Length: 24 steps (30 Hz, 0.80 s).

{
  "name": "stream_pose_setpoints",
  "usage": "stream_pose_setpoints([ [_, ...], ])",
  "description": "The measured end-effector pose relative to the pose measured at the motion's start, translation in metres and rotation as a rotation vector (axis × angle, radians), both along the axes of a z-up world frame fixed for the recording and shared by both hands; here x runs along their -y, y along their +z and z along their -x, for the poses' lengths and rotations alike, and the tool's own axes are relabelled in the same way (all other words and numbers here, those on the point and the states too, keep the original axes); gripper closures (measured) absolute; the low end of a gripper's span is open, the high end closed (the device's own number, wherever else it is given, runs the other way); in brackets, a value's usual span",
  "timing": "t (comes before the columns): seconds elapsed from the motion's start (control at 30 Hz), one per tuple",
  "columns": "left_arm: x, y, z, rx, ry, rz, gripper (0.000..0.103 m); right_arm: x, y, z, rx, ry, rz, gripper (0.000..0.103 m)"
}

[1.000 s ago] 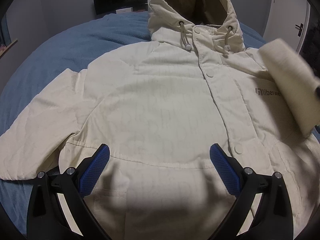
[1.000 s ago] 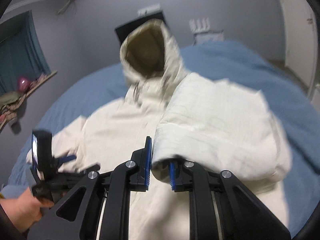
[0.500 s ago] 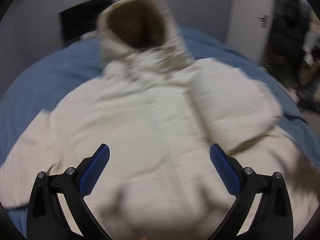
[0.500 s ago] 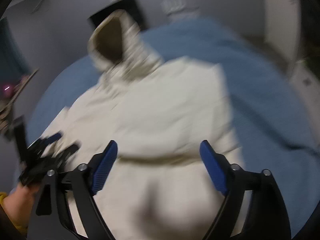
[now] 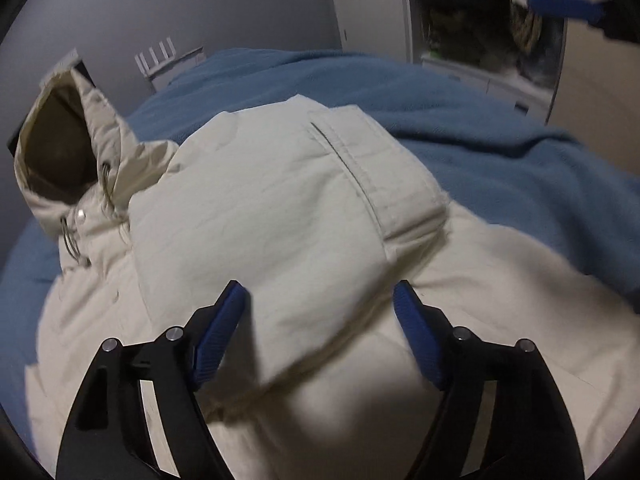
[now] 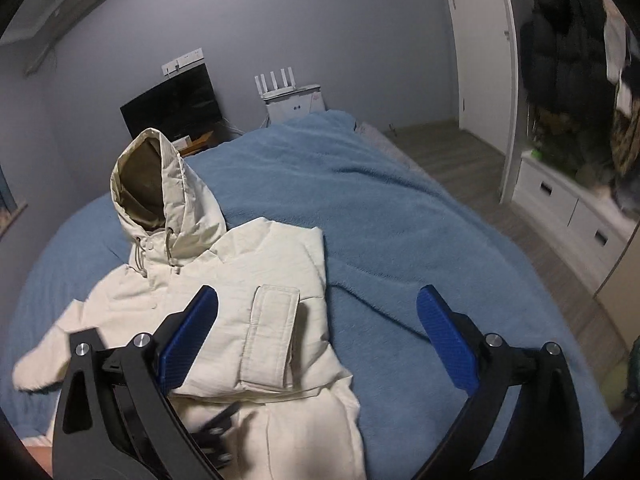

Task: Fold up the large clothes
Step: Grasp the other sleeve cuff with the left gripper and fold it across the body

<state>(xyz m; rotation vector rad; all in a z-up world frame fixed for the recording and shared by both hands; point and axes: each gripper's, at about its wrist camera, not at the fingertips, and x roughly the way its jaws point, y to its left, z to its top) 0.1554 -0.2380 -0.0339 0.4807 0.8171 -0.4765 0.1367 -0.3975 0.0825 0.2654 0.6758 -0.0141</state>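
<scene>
On the blue bed our cream jacket lies face up with one sleeve already folded across the chest, while the other sleeve, the hood and the lengthwise folds are left, as we judge it. A second ago our right gripper was clamped on that sleeve's cuff; now it has let go, its jaws opening wide over bare blanket, and our left gripper, then over the jacket's front, has swung above the folded sleeve, its jaws closing with nothing pinched.
</scene>
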Motion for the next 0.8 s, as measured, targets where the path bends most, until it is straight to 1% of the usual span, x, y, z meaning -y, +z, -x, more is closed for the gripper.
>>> stream_pose_setpoints([
  [0.03,0.001,-0.004,-0.004,0.011,0.007,-0.026,0.043,0.001,-0.002,-0.001,-0.002,-0.004,-0.007,0.008],
  [0.07,0.002,-0.006,-0.007,0.012,0.004,-0.038,0.047,0.003,-0.005,-0.002,-0.007,-0.007,-0.011,0.008],
  [0.1,0.002,-0.007,-0.008,0.004,-0.006,-0.031,0.063,0.003,-0.007,-0.004,-0.011,-0.007,-0.012,0.008],
  [0.13,0.001,-0.006,-0.009,0.002,-0.015,-0.025,0.087,0.004,-0.008,-0.005,-0.014,-0.009,-0.015,0.008],
  [0.17,-0.002,-0.003,-0.007,0.006,-0.018,-0.016,0.092,0.005,-0.01,-0.005,-0.017,-0.008,-0.022,0.008],
  [0.2,-0.005,0.001,-0.007,0.012,-0.014,-0.002,0.094,0.006,-0.011,-0.005,-0.02,-0.007,-0.029,0.008],
  [0.23,-0.012,0.008,-0.005,0.019,-0.007,0.029,0.096,0.007,-0.012,-0.005,-0.023,-0.007,-0.035,0.008],
  [0.33,-0.035,0.031,0.001,0.034,0.035,0.111,0.098,0.009,-0.014,-0.006,-0.029,-0.009,-0.052,0.008],
  [0.43,-0.068,0.055,0.004,0.04,0.089,0.178,0.098,0.007,-0.015,-0.005,-0.031,-0.007,-0.056,0.008],
  [0.47,-0.085,0.064,0.005,0.047,0.114,0.2,0.098,0.005,-0.015,-0.005,-0.032,-0.003,-0.052,0.008],
  [0.53,-0.107,0.078,0.007,0.058,0.147,0.219,0.099,0.001,-0.015,-0.006,-0.036,0.006,-0.044,0.008],
  [0.6,-0.139,0.09,0.01,0.051,0.188,0.249,0.099,-0.004,-0.016,-0.006,-0.042,0.019,-0.037,0.008],
  [0.7,-0.185,0.096,0.017,0.034,0.259,0.278,0.099,-0.016,-0.02,-0.006,-0.055,0.047,-0.021,0.008],
  [0.8,-0.226,0.085,0.018,0.01,0.34,0.286,0.099,-0.031,-0.026,-0.006,-0.071,0.079,0.006,0.008],
])
